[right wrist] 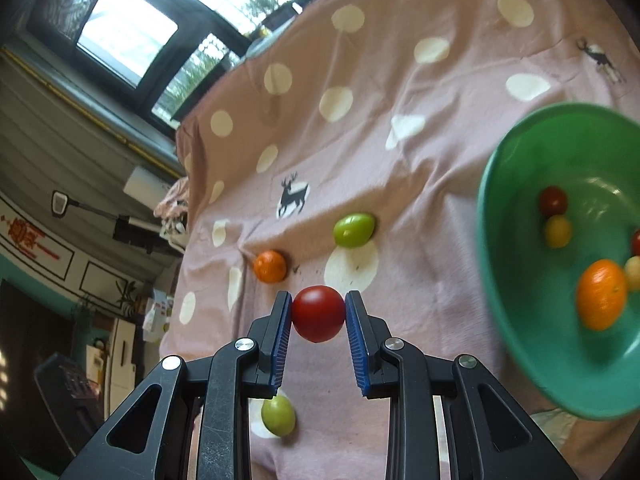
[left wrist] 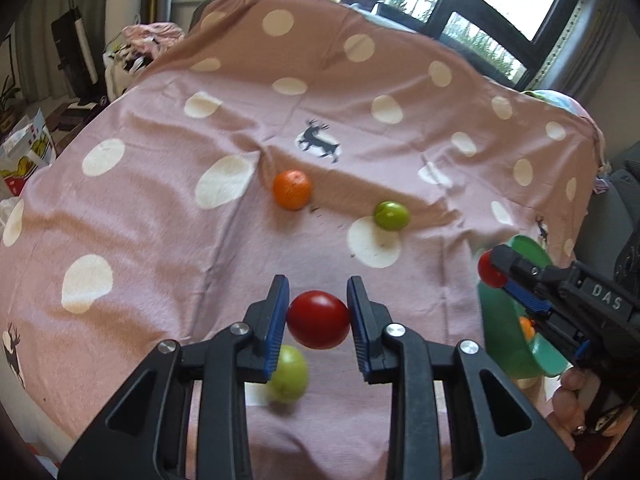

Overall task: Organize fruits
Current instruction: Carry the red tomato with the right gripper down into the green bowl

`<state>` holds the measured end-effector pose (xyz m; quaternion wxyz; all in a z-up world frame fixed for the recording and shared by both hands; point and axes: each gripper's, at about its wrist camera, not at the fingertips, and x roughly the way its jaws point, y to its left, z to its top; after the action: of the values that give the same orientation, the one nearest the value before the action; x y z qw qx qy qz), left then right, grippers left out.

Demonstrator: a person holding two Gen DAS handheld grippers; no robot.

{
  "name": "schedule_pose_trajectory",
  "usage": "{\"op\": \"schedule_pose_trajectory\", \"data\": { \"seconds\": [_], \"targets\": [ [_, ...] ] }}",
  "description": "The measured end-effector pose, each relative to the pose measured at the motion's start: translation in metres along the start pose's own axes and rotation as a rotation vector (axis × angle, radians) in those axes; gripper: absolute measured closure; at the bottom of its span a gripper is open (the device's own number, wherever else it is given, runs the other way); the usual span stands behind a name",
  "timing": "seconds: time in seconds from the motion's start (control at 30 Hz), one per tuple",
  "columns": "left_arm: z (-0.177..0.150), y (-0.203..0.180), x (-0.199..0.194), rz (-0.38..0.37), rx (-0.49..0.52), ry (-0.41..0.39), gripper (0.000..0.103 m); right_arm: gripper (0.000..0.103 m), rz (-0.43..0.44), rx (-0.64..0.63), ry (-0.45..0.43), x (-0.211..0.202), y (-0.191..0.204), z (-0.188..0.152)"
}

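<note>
My left gripper (left wrist: 318, 298) is shut on a red tomato (left wrist: 318, 319), held just above the pink dotted cloth (left wrist: 160, 208). Under it a green fruit (left wrist: 287, 374) lies on the cloth. Farther off rest an orange (left wrist: 292, 189) and a second green fruit (left wrist: 391, 215). My right gripper (right wrist: 318, 300) is shut on another red tomato (right wrist: 318, 314), left of the green bowl (right wrist: 486, 216). The bowl holds several small fruits, among them an orange one (right wrist: 601, 294). In the left wrist view the right gripper (left wrist: 496, 272) hangs at the bowl's rim (left wrist: 496, 320).
The cloth covers a raised surface that drops off at its left and far edges. Windows (left wrist: 500, 8) stand behind it. Clutter and boxes (left wrist: 28, 152) sit on the floor to the left. A hand (left wrist: 568, 400) grips the right tool at the lower right.
</note>
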<state>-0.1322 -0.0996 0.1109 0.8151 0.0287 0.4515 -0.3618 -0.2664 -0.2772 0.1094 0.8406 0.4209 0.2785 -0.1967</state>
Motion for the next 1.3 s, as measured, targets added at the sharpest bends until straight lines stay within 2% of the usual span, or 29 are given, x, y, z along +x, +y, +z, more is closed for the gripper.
{"op": "schedule_pose_trajectory", "data": {
  "seconds": [0.23,0.63,1.13,1.3],
  "targets": [
    [0.006,-0.043,-0.014,-0.054,0.102,-0.075,0.074,0.074,-0.074,0.010,-0.119,-0.036,-0.014,0.007],
    [0.003,-0.122,-0.016,-0.172,0.261,-0.092,0.073,0.074,-0.202,0.088,-0.278,-0.090,-0.052,0.011],
    [-0.015,-0.192,0.013,-0.280,0.391,-0.022,0.073,0.074,-0.355,0.222,-0.345,-0.122,-0.099,0.006],
    [-0.020,-0.204,0.028,-0.279,0.419,0.015,0.073,0.074,-0.395,0.262,-0.341,-0.124,-0.112,0.005]
  ]
}}
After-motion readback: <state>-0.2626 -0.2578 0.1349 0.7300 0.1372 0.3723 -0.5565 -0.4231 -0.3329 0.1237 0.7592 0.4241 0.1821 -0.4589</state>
